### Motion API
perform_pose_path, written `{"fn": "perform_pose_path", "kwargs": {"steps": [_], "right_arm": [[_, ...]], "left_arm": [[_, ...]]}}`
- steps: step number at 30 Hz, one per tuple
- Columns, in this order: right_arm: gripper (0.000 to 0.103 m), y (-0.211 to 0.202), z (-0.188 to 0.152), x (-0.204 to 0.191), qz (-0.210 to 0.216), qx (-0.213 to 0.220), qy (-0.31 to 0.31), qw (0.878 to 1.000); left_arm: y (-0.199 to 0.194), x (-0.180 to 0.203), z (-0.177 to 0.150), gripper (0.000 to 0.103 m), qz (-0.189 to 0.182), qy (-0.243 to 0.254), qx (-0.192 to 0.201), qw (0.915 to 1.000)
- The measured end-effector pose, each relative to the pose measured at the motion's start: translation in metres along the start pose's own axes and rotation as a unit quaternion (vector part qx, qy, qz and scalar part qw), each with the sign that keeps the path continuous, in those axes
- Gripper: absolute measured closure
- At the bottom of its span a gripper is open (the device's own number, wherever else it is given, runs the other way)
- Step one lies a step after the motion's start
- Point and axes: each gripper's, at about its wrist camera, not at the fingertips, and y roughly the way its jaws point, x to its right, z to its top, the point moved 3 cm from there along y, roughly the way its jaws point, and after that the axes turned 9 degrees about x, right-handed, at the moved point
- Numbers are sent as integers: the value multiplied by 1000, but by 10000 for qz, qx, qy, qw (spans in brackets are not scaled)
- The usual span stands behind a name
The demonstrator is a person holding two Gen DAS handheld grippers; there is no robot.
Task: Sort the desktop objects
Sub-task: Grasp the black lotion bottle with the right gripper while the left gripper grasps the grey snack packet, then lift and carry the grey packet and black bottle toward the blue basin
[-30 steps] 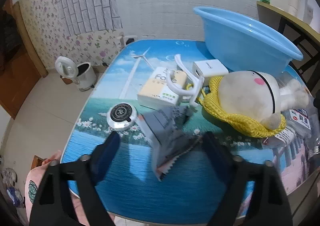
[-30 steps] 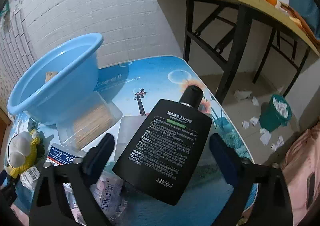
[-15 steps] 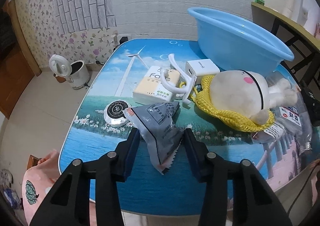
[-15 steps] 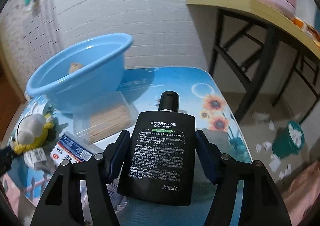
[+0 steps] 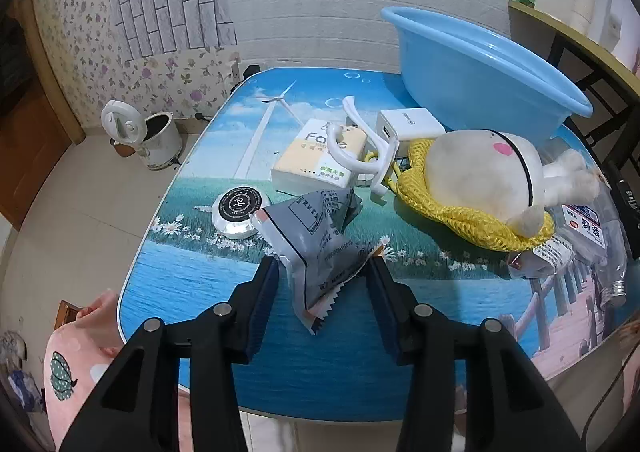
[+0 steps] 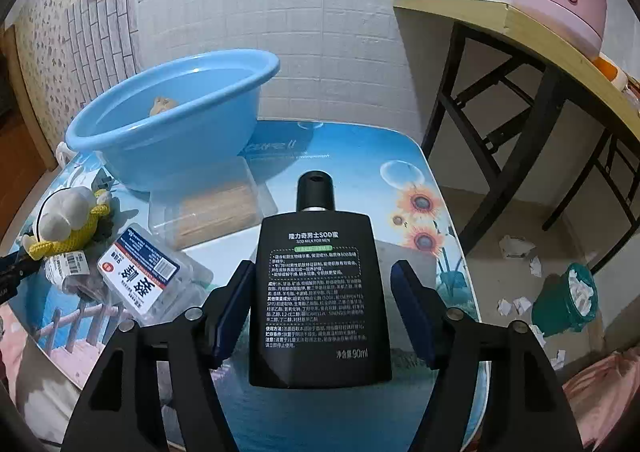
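Observation:
My left gripper [image 5: 322, 272] is shut on a grey snack packet [image 5: 316, 240] and holds it above the front of the blue table [image 5: 280, 368]. My right gripper [image 6: 322, 276] is shut on a flat black lotion bottle [image 6: 318, 292], held upright with its cap pointing away. A blue basin [image 5: 480, 72] stands at the back of the table; it also shows in the right wrist view [image 6: 168, 120], with a small tan object inside.
On the table lie a round tin [image 5: 238, 212], a tissue pack [image 5: 320, 160], a white hook [image 5: 368, 148], a white charger [image 5: 408, 124], a plush toy in yellow net [image 5: 480, 188], a plastic bottle [image 6: 140, 272] and a clear box [image 6: 212, 208]. A kettle [image 5: 140, 136] stands on the floor.
Both grippers closed from wide open onto their objects. The left one lifted the packet; the right one straightened the bottle and raised it.

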Motion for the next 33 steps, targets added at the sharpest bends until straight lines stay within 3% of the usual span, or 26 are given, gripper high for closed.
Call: {"fn": "perform_pose_path", "kwargs": {"steps": [5, 13, 22, 23, 25, 27, 33], "right_arm": [[37, -1, -2, 0, 55, -18, 75, 10000], [32, 4, -6, -7, 23, 70, -11, 10000], [33, 5, -5, -8, 25, 162, 36, 9999], [34, 5, -4, -8, 34, 166, 56, 9998], [41, 3, -4, -8, 79, 176, 88, 9998], [46, 2, -4, -8, 174, 188, 112, 9996], [46, 1, -4, -11, 126, 178, 123, 9997]], "left_arm": [[1, -1, -1, 57, -12, -26, 33, 10000], [4, -2, 1, 48, 27, -72, 92, 9999], [12, -1, 6, 39, 71, -107, 200, 9997], [12, -1, 6, 40, 72, -108, 208, 9997], [10, 0, 5, 55, 36, -84, 255, 9996], [9, 1, 5, 57, 32, -16, 273, 9996], [5, 0, 5, 63, -51, -34, 266, 9996]]}}
